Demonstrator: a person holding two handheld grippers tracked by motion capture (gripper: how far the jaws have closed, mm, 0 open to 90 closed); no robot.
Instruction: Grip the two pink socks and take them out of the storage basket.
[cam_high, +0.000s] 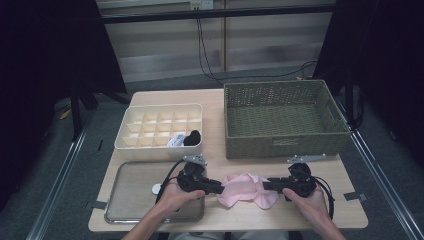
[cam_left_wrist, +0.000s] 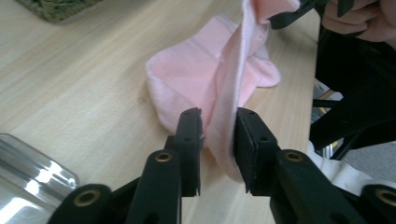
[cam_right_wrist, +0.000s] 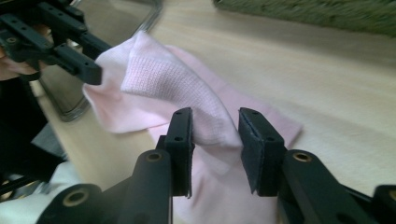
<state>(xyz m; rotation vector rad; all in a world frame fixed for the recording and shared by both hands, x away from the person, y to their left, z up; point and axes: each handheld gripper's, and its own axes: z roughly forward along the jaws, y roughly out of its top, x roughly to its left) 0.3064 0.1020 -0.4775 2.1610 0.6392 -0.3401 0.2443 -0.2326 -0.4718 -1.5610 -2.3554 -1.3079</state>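
**Both grippers at the pink cloth**

The pink cloth (cam_high: 248, 189) is lying on the table (cam_high: 280, 215) between the tray (cam_high: 131, 212) and the basket (cam_high: 282, 145). The left gripper (cam_left_wrist: 218, 128) is standing part open with a raised fold between its jaws, seemingly brushing one pad. The right gripper (cam_right_wrist: 215, 126) is likewise part open, a cloth ridge sitting loosely between its jaws.

We see a pale pink sock (cam_high: 248, 189) with a fine knit weave between our black claws, lying on a light wood-grain surface (cam_high: 225, 215); beyond them, an olive-green woven basket (cam_high: 282, 142).
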